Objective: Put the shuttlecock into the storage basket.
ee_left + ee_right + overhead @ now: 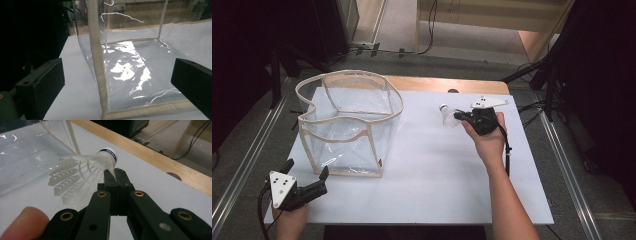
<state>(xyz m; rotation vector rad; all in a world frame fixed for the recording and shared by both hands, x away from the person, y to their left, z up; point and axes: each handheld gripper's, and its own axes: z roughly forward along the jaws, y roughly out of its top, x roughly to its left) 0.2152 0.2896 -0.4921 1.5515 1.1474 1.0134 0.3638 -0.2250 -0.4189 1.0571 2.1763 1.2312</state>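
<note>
Shuttlecock (pixel 447 115): pinched in the right gripper (pixel 460 117), its fingers fully closed, upper right of frame.
Left gripper (pixel 323 181): fingers wide apart, holding nothing, lower left.
Clear bag (pixel 347 125): stood open on the counter (pixel 437 165).
Left to do: probably carrying the shuttlecock into the bag.

From the high view I can't read the blue band on the shuttlecock (pixel 447 115); it is too small there, and my right tongs (pixel 458 117) cover part of its skirt. In the right gripper view the print on that band is blurred. The left gripper view cuts the clear bag (pixel 130 65) off at the top and right edges. My left forearm leaves the high view at the bottom edge.
</note>
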